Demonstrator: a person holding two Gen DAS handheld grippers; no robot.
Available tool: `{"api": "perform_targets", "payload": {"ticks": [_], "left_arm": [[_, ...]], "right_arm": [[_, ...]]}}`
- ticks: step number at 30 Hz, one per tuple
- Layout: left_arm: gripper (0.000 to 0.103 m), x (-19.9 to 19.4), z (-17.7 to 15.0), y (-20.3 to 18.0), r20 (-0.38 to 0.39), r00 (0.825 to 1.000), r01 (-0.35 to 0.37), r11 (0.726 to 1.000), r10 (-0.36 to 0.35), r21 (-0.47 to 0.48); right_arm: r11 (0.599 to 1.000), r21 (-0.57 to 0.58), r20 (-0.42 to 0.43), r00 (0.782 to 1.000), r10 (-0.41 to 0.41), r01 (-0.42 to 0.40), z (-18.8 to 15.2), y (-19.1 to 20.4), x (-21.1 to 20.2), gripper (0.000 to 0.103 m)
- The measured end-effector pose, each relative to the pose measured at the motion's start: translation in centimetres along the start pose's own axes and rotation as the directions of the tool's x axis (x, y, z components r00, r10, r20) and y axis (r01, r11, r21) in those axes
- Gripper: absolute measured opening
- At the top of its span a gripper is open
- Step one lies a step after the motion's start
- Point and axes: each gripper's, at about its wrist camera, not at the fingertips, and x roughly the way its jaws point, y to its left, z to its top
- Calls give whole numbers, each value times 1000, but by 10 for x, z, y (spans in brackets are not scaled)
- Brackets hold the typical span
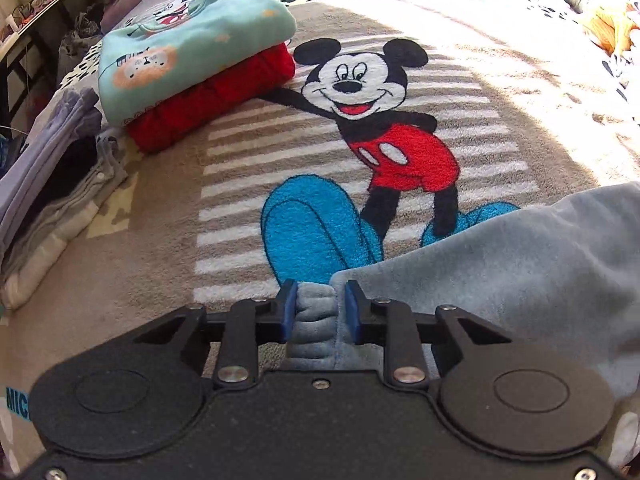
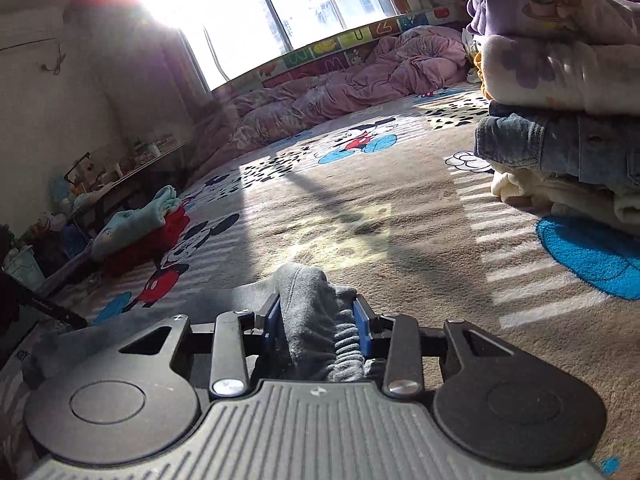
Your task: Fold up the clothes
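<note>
Presently, by item.

Left gripper [image 1: 320, 306]: jaws narrowed to a small gap, blue pads [image 1: 289, 308] pressing from both sides on a bunched ribbed edge of the grey garment [image 1: 520, 272]. Angled steeply down at the rug.

Right gripper [image 2: 316, 322]: jaws somewhat wider, pads [image 2: 362, 326] clamped on a thick gathered wad of the same garment [image 2: 308, 312], ribbed band showing at the right pad. Pointed low across the floor.

Grey garment: soft, fleece-like; held at two points, its body spreading to the right of the left gripper over the rug, partly covering the blue shoes of the mouse figure.

Rug [image 1: 160, 264]: beige, striped panel, cartoon mouse [image 1: 376, 120] at centre.

Folded stack, far left: teal printed top [image 1: 188, 40] lying on a red garment [image 1: 216, 100].

Second pile, left edge: grey and lilac folded pieces [image 1: 52, 184].

Third stack, right wrist view, at right: lilac and floral pieces over denim [image 2: 560, 144], cream beneath.

Pink bedding [image 2: 360, 76]: crumpled below the window [image 2: 288, 4].
</note>
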Motion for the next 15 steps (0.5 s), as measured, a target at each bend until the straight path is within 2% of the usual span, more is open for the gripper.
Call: {"api": "perform_targets", "payload": {"ticks": [3, 5, 7, 9, 10, 13, 15], "left_arm": [[23, -37, 0, -2, 133, 988, 72, 997, -75, 31], [23, -66, -5, -5, 227, 962, 139, 987, -154, 80], [23, -89, -14, -10, 286, 933, 183, 972, -219, 146], [23, -105, -28, -13, 303, 912, 215, 952, -275, 217], [23, -111, -35, -14, 301, 908, 222, 943, -292, 248], [23, -125, -66, -15, 258, 903, 243, 905, -343, 350], [23, -127, -87, -15, 217, 909, 253, 884, -356, 393]], "right_arm": [[1000, -17, 32, 999, 15, -14, 0, 4, -13, 37], [999, -30, 55, 998, 31, -29, 0, 7, -23, 37], [998, -38, 79, 995, 55, -53, -3, 7, -34, 37], [996, -41, 97, 992, 84, -80, -7, 5, -49, 36], [995, -42, 105, 990, 98, -94, -10, 3, -57, 36], [992, -42, 119, 985, 124, -119, -21, 0, -81, 35], [992, -29, 115, 985, 128, -125, -29, -2, -94, 35]]}}
